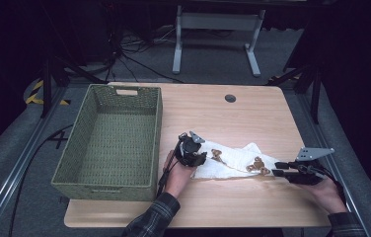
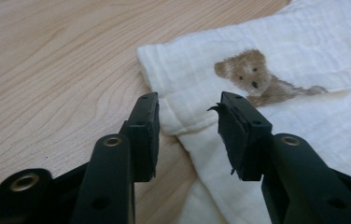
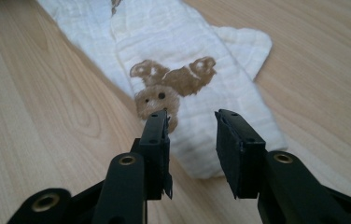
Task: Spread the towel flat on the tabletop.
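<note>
The white cloth point(image 1: 233, 163) printed with brown bears lies folded into a long strip on the wooden table point(image 1: 233, 113), just to the right of the green woven basket point(image 1: 112, 138), with its long axis running left to right across the table and tilting slightly away from the person toward the right end. From above, the bears are small brown smudges; the left gripper view shows one bear point(image 2: 253, 77) plainly, head and arms, near the cloth's folded corner, and the right gripper view shows another bear point(image 3: 169, 86) upside down with a stubby flap of cloth sticking out beyond it. The high view alone takes in the basket, whose inside looks bare, and the dark hole point(image 1: 230, 98) in the table beyond the cloth. The left gripper point(image 1: 198, 157) sits at the cloth's left end, next to the basket, its jaws parted and loose, with the cloth's edge lying in the gap between them point(image 2: 187, 126) and no pad pressing on it. The right gripper point(image 1: 278, 169) lies at the cloth's right end, likewise released, its jaws apart above that end point(image 3: 192, 140). In the high view the left hand point(image 1: 178, 173) covers the cloth's left tip, and both sleeves are cut off by the bottom edge.
</note>
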A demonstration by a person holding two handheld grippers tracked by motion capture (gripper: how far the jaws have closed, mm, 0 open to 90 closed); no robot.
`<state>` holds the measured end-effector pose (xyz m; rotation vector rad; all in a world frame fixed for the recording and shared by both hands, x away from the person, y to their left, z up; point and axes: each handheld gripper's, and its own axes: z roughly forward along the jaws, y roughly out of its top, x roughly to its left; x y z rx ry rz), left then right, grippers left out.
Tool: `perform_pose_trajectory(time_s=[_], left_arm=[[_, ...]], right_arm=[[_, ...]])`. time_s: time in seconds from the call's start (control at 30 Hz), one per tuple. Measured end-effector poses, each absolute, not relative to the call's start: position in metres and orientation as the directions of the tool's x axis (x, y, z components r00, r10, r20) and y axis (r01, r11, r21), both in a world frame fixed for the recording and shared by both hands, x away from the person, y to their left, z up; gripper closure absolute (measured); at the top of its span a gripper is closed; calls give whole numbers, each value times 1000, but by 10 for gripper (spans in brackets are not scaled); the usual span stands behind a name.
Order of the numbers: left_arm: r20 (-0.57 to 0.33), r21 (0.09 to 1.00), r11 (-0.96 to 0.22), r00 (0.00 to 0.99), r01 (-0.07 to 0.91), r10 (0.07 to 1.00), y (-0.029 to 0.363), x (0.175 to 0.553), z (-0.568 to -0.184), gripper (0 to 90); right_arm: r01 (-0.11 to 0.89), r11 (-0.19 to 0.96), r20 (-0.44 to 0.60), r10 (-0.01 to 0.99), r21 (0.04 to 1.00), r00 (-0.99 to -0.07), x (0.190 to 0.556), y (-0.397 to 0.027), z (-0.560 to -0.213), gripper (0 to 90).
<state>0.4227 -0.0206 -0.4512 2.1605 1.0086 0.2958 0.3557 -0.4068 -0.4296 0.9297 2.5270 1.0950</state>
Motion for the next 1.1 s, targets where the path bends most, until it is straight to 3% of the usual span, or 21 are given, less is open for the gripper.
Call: perform_pose_trajectory(time_s=[0.1, 0.17, 0.3, 0.37, 0.47, 0.73, 1.1], left_arm=[[-103, 690, -429, 666, 582, 739, -21, 428, -455, 569], [-103, 681, -441, 673, 584, 732, -22, 429, -457, 650], [-87, 676, -467, 691, 570, 718, -25, 433, -454, 826], [-92, 682, -459, 690, 569, 718, -26, 434, -451, 869], [-102, 692, -448, 690, 567, 717, -23, 433, -449, 877], [-96, 751, -414, 704, 515, 703, -21, 422, -425, 883], [-116, 757, -430, 748, 493, 653, -14, 372, -402, 885]], right_arm=[[470, 529, 40, 633, 706, -773, 353, -405, -435, 630], [466, 546, 30, 627, 697, -779, 355, -400, -439, 650], [468, 573, 9, 626, 673, -780, 360, -397, -444, 768], [470, 573, 7, 629, 671, -777, 361, -398, -444, 844], [466, 561, 6, 634, 684, -773, 360, -402, -441, 885], [439, 515, 9, 641, 736, -768, 356, -410, -426, 886], [408, 488, 37, 606, 772, -795, 336, -414, -407, 888]])
